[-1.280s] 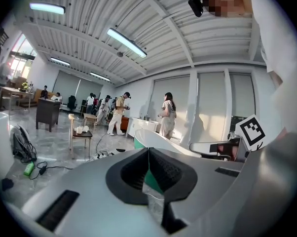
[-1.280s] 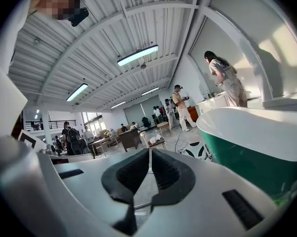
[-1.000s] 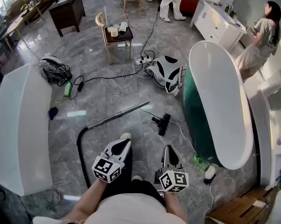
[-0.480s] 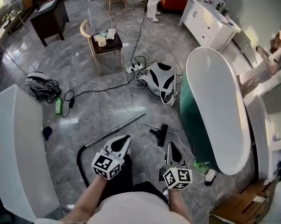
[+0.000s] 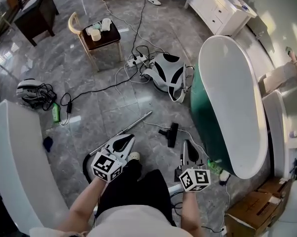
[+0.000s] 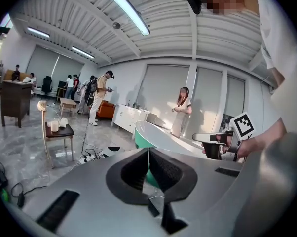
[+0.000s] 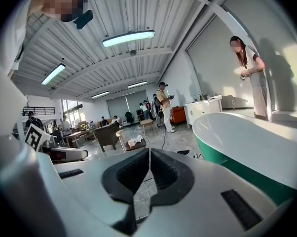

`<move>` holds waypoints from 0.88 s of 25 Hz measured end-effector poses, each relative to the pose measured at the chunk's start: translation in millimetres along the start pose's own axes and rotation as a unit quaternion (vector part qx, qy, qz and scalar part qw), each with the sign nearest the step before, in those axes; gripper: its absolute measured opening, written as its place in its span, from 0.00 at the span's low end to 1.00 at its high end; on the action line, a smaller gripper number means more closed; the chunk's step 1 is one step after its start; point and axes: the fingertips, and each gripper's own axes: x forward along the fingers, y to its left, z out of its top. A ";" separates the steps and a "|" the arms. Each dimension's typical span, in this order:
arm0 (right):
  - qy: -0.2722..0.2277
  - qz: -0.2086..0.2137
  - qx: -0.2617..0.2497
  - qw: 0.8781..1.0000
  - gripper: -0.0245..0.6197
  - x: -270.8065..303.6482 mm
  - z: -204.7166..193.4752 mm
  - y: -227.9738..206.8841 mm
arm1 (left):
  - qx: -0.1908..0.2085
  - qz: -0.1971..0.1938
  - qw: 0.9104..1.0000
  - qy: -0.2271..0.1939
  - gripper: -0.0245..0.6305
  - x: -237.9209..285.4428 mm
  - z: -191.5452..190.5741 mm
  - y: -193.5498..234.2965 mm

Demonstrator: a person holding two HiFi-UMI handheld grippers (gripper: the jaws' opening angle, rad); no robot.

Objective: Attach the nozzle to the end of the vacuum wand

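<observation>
The 2 grippers, left (image 5: 124, 141) and right (image 5: 188, 146), hover over the floor with jaws closed together on nothing. The black nozzle (image 5: 171, 133) lies on the tiles just ahead between them, apart from the silver wand (image 5: 133, 124), which slants beneath the left gripper. A green-and-white bathtub (image 5: 232, 102) stands right; the vacuum cleaner body (image 5: 168, 75) lies beyond

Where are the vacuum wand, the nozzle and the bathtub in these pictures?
vacuum wand (image 5: 136, 122): head view, on the middle of the bare metal tube.
nozzle (image 5: 171, 135): head view, on its black head, lying on the floor.
bathtub (image 5: 199, 117): head view, on its green outer wall.
</observation>
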 end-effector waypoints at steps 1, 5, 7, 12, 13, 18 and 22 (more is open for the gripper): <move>0.002 0.006 -0.002 1.000 0.06 5.3 1.8 -6.3 | 0.008 -0.006 1.000 0.001 0.05 10.0 3.3 2.8; 0.005 0.031 -0.007 0.999 0.06 19.7 3.3 -27.8 | 0.027 -0.018 0.999 0.011 0.05 45.8 7.5 8.1; 0.017 0.037 -0.033 0.999 0.06 29.3 -5.6 -37.5 | 0.032 -0.026 0.999 0.011 0.05 63.0 6.6 9.3; 0.035 0.053 -0.031 0.997 0.06 59.1 -46.1 -67.1 | 0.037 -0.038 0.998 0.018 0.05 103.8 -24.2 16.4; 0.039 0.054 -0.036 0.997 0.06 64.2 -57.9 -73.1 | 0.037 -0.039 0.998 0.022 0.05 110.5 -36.9 19.6; 0.059 0.071 -0.062 0.994 0.06 89.7 -128.5 -102.8 | 0.026 -0.034 0.999 0.031 0.05 138.8 -114.2 40.2; 0.068 0.095 -0.070 0.991 0.06 114.7 -191.9 -117.6 | 0.028 -0.034 0.998 0.039 0.05 156.6 -183.7 64.9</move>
